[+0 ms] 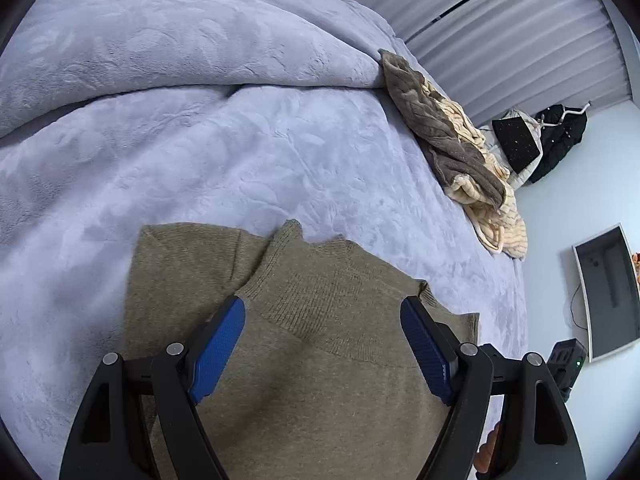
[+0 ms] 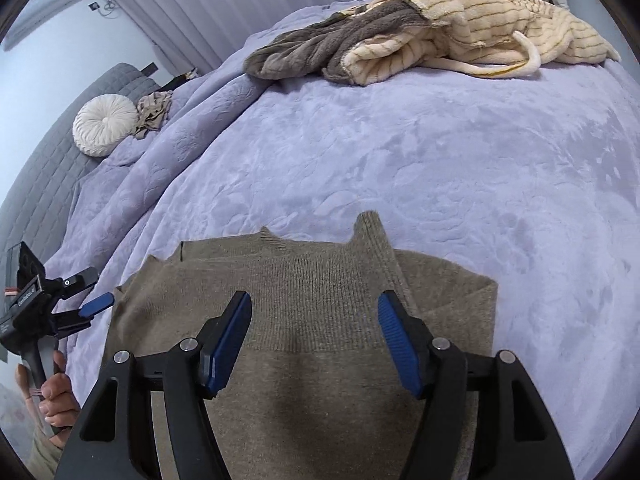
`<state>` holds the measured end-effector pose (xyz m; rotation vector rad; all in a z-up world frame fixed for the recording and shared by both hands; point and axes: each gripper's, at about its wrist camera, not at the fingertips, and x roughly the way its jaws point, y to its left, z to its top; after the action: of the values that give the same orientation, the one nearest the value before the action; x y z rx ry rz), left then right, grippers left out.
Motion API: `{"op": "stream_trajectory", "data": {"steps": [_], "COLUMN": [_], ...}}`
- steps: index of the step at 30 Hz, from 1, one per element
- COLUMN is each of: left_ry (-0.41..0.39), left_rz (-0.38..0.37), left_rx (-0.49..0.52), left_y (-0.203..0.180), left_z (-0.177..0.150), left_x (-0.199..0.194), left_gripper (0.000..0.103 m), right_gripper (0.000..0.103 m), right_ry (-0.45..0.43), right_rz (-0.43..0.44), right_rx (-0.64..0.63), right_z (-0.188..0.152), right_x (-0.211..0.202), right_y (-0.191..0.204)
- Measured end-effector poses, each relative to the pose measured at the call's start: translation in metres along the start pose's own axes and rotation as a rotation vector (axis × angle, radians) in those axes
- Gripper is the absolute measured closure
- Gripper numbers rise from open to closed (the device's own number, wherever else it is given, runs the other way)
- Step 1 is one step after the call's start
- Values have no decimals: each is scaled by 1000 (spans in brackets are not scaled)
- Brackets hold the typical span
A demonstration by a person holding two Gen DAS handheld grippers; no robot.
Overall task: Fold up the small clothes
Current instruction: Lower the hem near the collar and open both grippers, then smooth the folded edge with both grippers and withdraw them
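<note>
Lying flat, one olive sweater (image 1: 320,360), two tools, left tool (image 1: 322,316) and right tool (image 2: 314,312), both gaping, empty

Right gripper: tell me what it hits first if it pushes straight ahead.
Probably the brown sweater lying right under the open right gripper. If it clears that, next comes bare purple blanket; depth is hard to judge.

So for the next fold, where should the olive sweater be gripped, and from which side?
Probably the olive sweater at its bare right edge, right hand-held gripper coming in low from the right. The garment lies flat on the lilac blanket, so only an edge gives the open fingers a layer to pinch.
</note>
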<state>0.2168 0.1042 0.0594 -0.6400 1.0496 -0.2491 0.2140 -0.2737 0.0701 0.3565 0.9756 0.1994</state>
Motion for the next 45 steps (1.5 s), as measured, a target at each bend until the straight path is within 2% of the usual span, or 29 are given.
{"op": "stream_trajectory", "data": {"steps": [2, 4, 6, 8, 11, 14, 17, 19, 20, 22, 24, 26, 29, 31, 33, 34, 37, 39, 40, 43, 45], "left_ry": [-7, 19, 61, 61, 57, 73, 73, 77, 76, 36, 0, 1, 43, 55, 58, 63, 22, 9, 27, 32, 38], "left_rz": [3, 8, 9, 64, 146, 142, 127, 151, 166, 146, 147, 198, 304, 301, 301, 311, 299, 270, 266, 347, 369], "left_rx": [41, 99, 163, 211, 191, 147, 172, 188, 190, 205, 232, 269, 269, 254, 272, 286, 316, 316, 327, 393, 389], "left_y": [-5, -18, -37, -47, -35, -12, -5, -9, -15, -27, -38, -45, -29, -16, -17, -21, -33, -34, -34, -26, -14], "left_z": [-7, -13, -18, -20, -11, -5, -6, -8, -8, -8, -8, -9, -7, -6, -7, -8, -17, -30, -39, -69, -79], "left_x": [-3, 4, 20, 35, 51, 63, 67, 67, 63, 48, 38, 44, 68, 75, 75, 72, 47, 34, 33, 30, 29], "left_gripper": [22, 22, 22, 22, 22, 22, 22, 22, 22, 22, 22, 22, 22, 22, 22, 22, 22, 22, 22, 22, 22], "right_gripper": [34, 33, 33, 33, 33, 34, 34, 34, 33, 33, 33, 28, 28, 28, 28, 28, 28, 28, 27, 27, 27], "right_ry": [-33, -53, -40, -10, 9, 36, 61, 47, 42, 3, -68, -81, -12, 33, 100, 107, 79, 27, 19, 29, 37], "right_rz": [-13, -38, -52, -70, -133, -158, -160, -136, -147, -184, -190, -179, -176, -220, -283, -267, -303, -272, -263, -262, -287], "right_rx": [-3, -33, -79, -121, -162, -138, -97, -65, -58, -62, -114, -163, -222, -238, -209, -193, -199, -216, -221, -246, -267], "right_z": [-4, -8, -11, -11, -8, -3, -5, -7, -6, -4, -1, 4, 5, 3, 1, 0, -2, -10, -15, -42, -59], "right_x": [-10, -14, -8, 5, 21, 32, 40, 38, 35, 23, 6, 4, 26, 43, 64, 67, 48, 25, 18, 4, 1], "right_y": [-2, 2, 10, 19, 16, -4, -25, -32, -30, -20, 0, 20, 40, 40, 25, 18, 26, 38, 44, 57, 59]}}
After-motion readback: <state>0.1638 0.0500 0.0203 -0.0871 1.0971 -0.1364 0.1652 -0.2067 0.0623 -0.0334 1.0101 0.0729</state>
